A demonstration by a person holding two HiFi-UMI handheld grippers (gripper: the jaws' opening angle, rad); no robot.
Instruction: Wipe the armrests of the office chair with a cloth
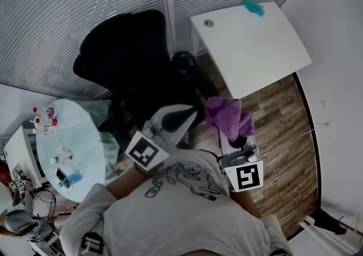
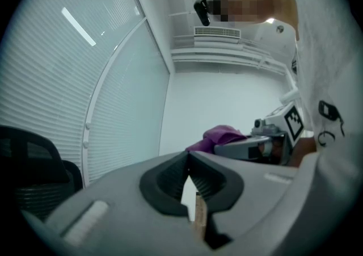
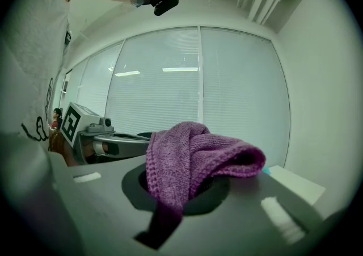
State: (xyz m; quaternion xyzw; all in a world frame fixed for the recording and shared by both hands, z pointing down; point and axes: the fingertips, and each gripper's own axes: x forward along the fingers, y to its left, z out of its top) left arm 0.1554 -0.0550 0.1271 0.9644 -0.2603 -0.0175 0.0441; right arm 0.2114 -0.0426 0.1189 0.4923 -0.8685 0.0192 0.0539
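The black office chair (image 1: 127, 56) stands ahead of me by the blinds; its backrest edge shows at the left of the left gripper view (image 2: 28, 175). I cannot make out its armrests clearly. My right gripper (image 1: 231, 135) is shut on a purple cloth (image 1: 227, 116), which bunches over the jaws (image 3: 193, 158) and hangs down between them. My left gripper (image 1: 187, 116) is held beside it, pointing towards the chair seat; its jaws (image 2: 189, 175) are shut with nothing between them. Both grippers are close to my chest, short of the chair.
A white table (image 1: 249, 45) with a small teal thing (image 1: 253, 7) at its far edge stands at the right of the chair. A round glass table (image 1: 85, 130) with bottles (image 1: 44, 118) is at the left. Wood floor (image 1: 283, 124) runs along the right wall.
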